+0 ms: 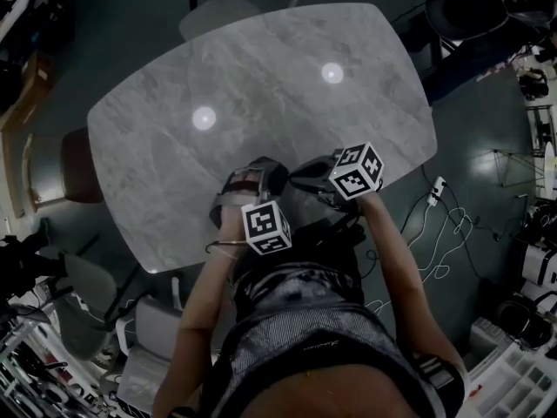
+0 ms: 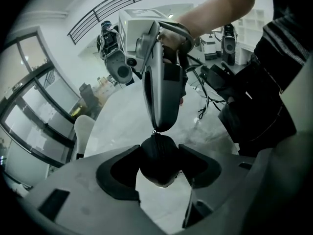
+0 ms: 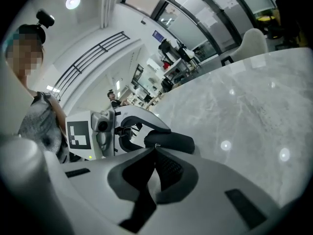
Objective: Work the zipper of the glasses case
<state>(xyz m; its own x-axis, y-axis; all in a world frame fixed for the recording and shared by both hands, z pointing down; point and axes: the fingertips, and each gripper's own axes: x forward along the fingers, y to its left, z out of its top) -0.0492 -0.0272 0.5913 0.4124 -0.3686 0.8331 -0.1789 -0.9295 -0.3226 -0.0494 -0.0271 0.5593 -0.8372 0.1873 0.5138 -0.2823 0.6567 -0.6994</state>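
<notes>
The black glasses case (image 2: 157,163) hangs over the near edge of the marble table (image 1: 261,85). My left gripper (image 2: 157,155) is shut on one end of the case, a pad pressing each side. My right gripper (image 3: 156,147) is shut, its tips pinching the small metal zipper pull (image 2: 154,131) at the top of the case's seam. In the right gripper view the case (image 3: 173,142) lies just beyond the tips, with the left gripper (image 3: 122,126) clamped on it. In the head view the two grippers (image 1: 252,185) (image 1: 318,181) meet at the case (image 1: 305,174).
Chairs stand at the table's far edge (image 1: 218,11) and left edge (image 1: 78,164). Cables and a power strip (image 1: 435,190) lie on the floor to the right. Racks and gear crowd the room's edges. Two lamp reflections (image 1: 204,117) show on the tabletop.
</notes>
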